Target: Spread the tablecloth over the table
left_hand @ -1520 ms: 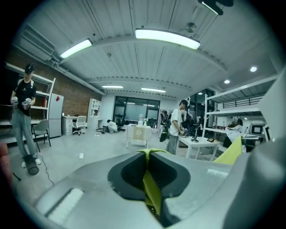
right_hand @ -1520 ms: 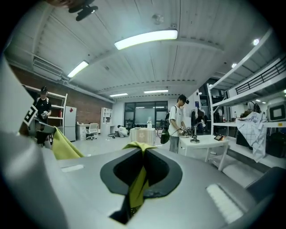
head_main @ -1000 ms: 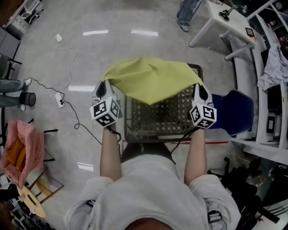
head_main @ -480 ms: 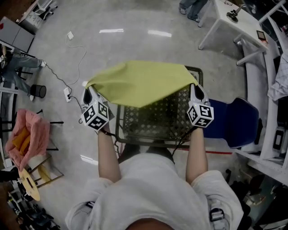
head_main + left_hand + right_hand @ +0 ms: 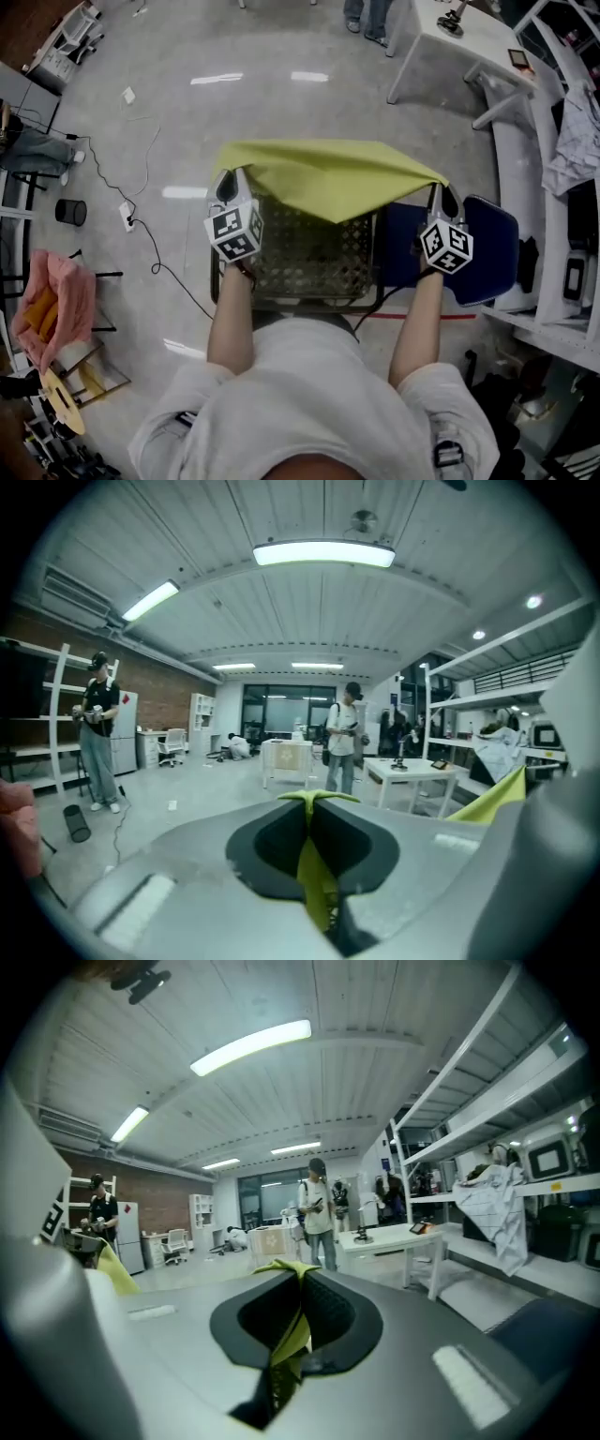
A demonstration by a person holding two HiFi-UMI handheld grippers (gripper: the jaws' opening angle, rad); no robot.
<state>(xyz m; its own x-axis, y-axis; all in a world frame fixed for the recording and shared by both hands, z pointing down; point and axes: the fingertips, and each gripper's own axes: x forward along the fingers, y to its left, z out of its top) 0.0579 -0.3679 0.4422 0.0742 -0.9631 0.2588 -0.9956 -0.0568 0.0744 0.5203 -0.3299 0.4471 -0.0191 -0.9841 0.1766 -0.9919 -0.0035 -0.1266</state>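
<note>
In the head view a yellow-green tablecloth [image 5: 323, 173] hangs stretched between both grippers, above a metal mesh table [image 5: 309, 258]. My left gripper [image 5: 230, 185] holds the cloth's left corner over the table's left edge. My right gripper [image 5: 442, 194] holds the right corner, out past the table's right side and above a blue chair [image 5: 487, 244]. The cloth's middle sags to a point over the mesh. In the left gripper view the left gripper [image 5: 313, 803] is shut on a fold of tablecloth [image 5: 316, 874]. The right gripper view shows the right gripper [image 5: 298, 1269] shut on a strip of tablecloth [image 5: 291, 1340].
A white table [image 5: 441, 42] and a standing person's legs [image 5: 367, 17] are at the far top. White shelving [image 5: 562, 150] runs down the right. Cables [image 5: 141, 220] lie on the floor at left, near a pink cloth [image 5: 58, 300] on a rack.
Both grippers have carried the cloth to the right across the table. The right one now sits over the blue chair and the left one over the table's left edge. The cloth is pulled wider.
</note>
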